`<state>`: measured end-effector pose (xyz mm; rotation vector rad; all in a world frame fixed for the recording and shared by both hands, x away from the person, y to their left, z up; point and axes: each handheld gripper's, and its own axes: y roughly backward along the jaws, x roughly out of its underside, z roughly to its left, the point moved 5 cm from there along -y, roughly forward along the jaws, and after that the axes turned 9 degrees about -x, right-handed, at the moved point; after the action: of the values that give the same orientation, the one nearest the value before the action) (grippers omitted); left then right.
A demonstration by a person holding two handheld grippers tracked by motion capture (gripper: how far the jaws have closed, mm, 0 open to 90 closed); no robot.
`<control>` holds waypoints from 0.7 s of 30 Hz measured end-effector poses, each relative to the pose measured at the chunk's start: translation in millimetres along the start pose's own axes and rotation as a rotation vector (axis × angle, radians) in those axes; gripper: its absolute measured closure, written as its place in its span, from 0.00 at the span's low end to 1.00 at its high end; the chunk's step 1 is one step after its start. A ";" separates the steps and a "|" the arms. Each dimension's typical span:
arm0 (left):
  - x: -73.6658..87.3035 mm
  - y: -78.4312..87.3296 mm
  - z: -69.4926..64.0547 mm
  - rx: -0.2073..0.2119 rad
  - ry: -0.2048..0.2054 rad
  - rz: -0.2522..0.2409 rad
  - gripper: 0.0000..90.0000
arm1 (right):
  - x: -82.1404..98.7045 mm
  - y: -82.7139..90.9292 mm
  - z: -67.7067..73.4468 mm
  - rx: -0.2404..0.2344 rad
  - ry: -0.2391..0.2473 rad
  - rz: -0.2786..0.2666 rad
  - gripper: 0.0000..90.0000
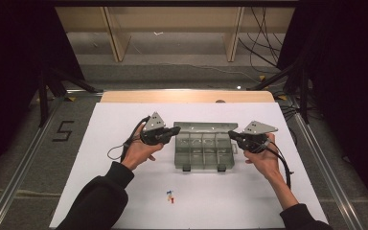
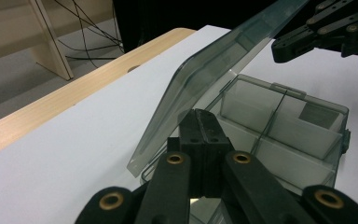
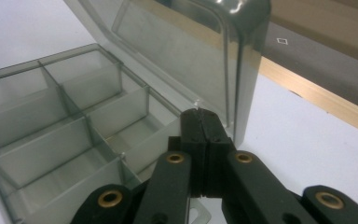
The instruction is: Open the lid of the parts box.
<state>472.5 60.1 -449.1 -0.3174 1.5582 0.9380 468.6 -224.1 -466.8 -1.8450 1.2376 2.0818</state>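
White tabletop (image 1: 124,201), dim room. Left claw (image 1: 176,130) and right claw (image 1: 230,134) both pinched shut, empty, flanking box (image 1: 204,152) at its short ends; lid (image 1: 202,127) raised between, long axis spanning claw to claw.

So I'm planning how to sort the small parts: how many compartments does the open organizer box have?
8 show in the organizer box: two rows of four in the high view, one row toward the raised lid, one toward the latches. Glare may hide a divider.

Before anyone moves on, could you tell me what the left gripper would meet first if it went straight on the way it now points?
Most likely the raised lid of the compartment box: the left gripper, jaws shut, points at the lid's lower edge, though depth is unclear.
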 end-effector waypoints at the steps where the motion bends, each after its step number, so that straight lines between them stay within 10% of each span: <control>1: -0.3 0.3 0.0 0.000 -0.001 -0.001 1.00 | -0.1 -0.1 -0.6 0.001 -0.004 -0.001 1.00; 13: -0.3 0.9 2.2 0.008 -0.027 -0.010 1.00 | 2.4 0.5 -5.9 -0.006 -0.024 0.004 0.94; 21: -0.7 2.3 3.3 0.001 -0.033 -0.011 1.00 | 12.8 6.4 -9.7 -0.053 -0.057 0.091 0.72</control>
<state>473.4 63.7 -447.4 -0.3084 1.5253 0.9292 469.3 -239.8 -474.1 -1.7689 1.2889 2.2180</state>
